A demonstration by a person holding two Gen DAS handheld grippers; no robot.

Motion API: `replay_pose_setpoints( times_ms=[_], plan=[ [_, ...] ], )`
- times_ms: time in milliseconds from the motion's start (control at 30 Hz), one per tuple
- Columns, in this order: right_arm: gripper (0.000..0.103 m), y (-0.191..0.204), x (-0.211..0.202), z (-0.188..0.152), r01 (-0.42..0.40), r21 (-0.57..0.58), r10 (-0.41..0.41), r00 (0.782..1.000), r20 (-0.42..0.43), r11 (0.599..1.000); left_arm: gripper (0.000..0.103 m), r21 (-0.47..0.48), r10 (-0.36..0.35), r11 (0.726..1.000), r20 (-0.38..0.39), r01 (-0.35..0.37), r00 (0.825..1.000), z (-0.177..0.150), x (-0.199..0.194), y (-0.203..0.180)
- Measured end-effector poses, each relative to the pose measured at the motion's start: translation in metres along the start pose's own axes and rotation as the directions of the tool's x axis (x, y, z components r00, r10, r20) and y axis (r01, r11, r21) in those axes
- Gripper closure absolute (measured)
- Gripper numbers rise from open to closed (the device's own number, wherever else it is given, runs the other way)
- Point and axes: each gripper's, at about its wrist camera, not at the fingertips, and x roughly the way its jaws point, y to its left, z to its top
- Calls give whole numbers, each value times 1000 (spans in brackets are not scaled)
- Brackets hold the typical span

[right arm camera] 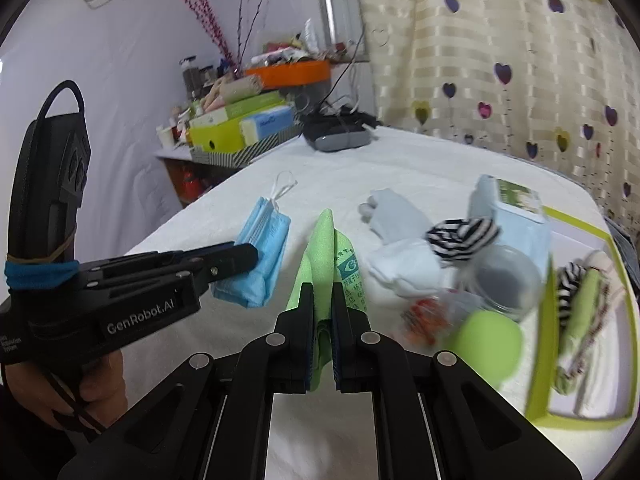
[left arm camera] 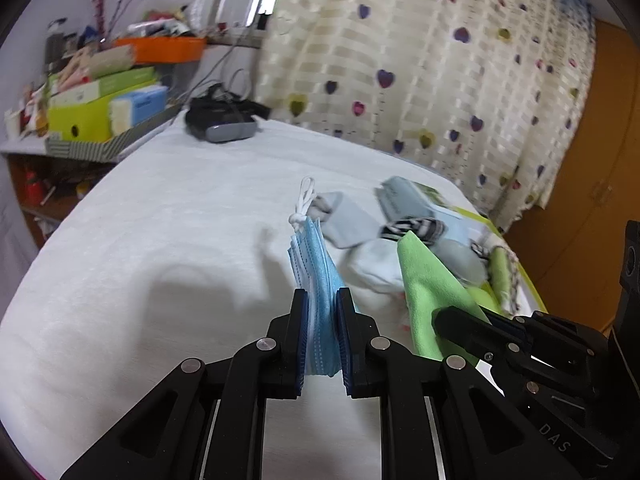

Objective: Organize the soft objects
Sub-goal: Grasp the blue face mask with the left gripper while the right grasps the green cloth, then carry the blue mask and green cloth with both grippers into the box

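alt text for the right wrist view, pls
The right gripper is shut on a green cloth above a white-covered table, while beside it the left gripper pinches a folded blue face mask. To the right lie pale socks, a striped sock and a green-rimmed box holding more fabric.

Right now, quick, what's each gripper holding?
Left gripper: closed on the blue face masks.
Right gripper: closed on the green cloth.
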Motion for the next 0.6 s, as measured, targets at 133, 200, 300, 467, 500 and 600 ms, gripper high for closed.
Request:
replay_pose_setpoints(
  times_ms=[133,200,300,467,500,600],
  plan=[
    [96,-10,-20,-7,19,31,-20,999,33,999,90,40,-25,999,14,24,1000,-2,-8,-23],
    [96,-16,-32,-9,32,48,-34,998,54,998,90,59,-36,998,18,34,999,-3,-12,-34],
    [96,-26,-48,-15,45,71,-50,996,78,996,90,88,-57,995,21,55,998,-4,-15,-51],
    [96,-45,-72,-25,78,117,-91,990,108,990,90,127,-96,988,22,92,995,-9,-19,-79],
    [96,-49,-76,-27,85,124,-99,989,112,989,90,134,-102,986,19,98,995,-9,-19,-85],
    [96,-61,-87,-31,104,149,-123,985,122,983,90,155,-118,981,13,115,993,-10,-18,-99]
  ],
)
